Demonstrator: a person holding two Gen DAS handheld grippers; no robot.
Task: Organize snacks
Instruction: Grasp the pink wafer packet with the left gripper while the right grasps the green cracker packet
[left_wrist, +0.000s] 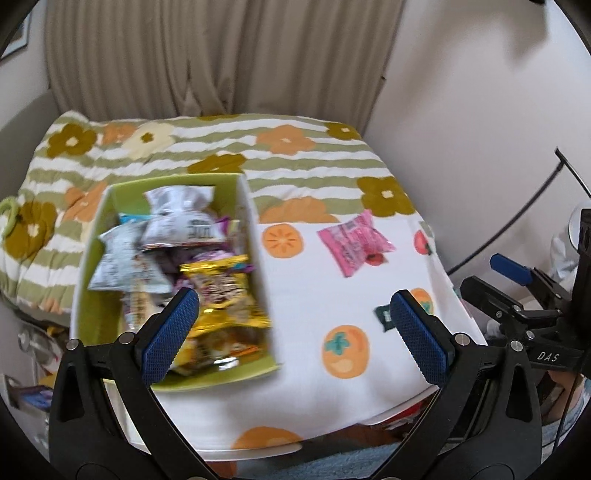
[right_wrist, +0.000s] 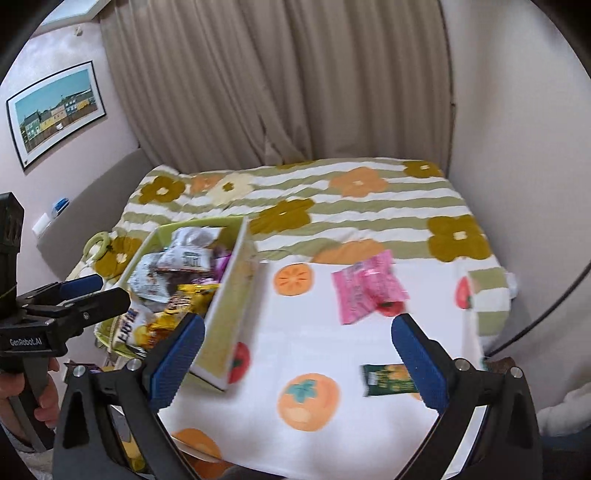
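The right gripper (right_wrist: 297, 354) hangs above the white fruit-print cloth (right_wrist: 332, 347) with its jaws spread wide and nothing between them. The left gripper (left_wrist: 293, 328) is likewise spread and empty, positioned over the near end of the green box (left_wrist: 236, 184), beside the right one.

Snack locations: the box is already heaped with packets, the yellow packet (left_wrist: 225, 291) riding highest at the near end. Two items remain loose on the cloth: the pink packet (right_wrist: 364, 291) towards the bed, and the small dark green packet (right_wrist: 388, 378) just beside the right gripper's right-hand pad.

Probable faults:
- The green packet lies flat and thin. A closing pinch is likely to gather cloth with it and drag the cover.
- The box is full. A further packet may slide off the heap, or a low pass by the left gripper may snag the yellow packet.
- Both views are blurred, so exact clearances cannot be read.
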